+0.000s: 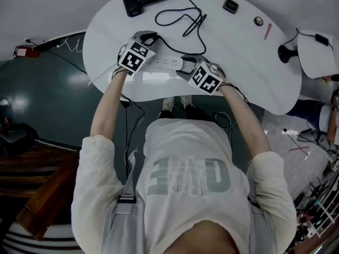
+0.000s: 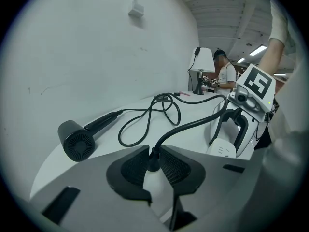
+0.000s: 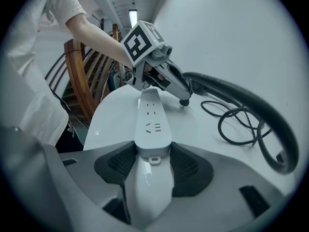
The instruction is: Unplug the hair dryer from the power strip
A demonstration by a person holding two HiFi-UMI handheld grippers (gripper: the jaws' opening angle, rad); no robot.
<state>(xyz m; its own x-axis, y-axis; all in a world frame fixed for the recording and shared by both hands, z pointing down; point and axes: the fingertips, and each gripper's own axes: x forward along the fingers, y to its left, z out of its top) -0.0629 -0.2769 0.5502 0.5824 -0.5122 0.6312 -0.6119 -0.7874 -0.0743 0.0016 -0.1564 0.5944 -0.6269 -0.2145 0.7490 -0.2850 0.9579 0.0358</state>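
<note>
Our left gripper [image 2: 153,164] has its fingers [image 2: 133,168] pinched narrow on the black plug [image 2: 153,157] at one end of the power strip [image 3: 152,124]. The right gripper [image 3: 153,156] has its fingers [image 3: 190,170] wide, clamped across the strip's other end, and the hair dryer [image 2: 77,141] lies on the surface [image 1: 243,73] beyond the strip. If we pull at a slant, the thin grip may slide up onto the cord [image 2: 193,124], or the strip may twist out of the right fingers.

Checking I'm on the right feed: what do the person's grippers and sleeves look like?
The left gripper and right gripper match: pale grey shells, black ribbed pads, each topped by a cube with black-and-white square markers. The person wears loose, pale short sleeves.
</note>
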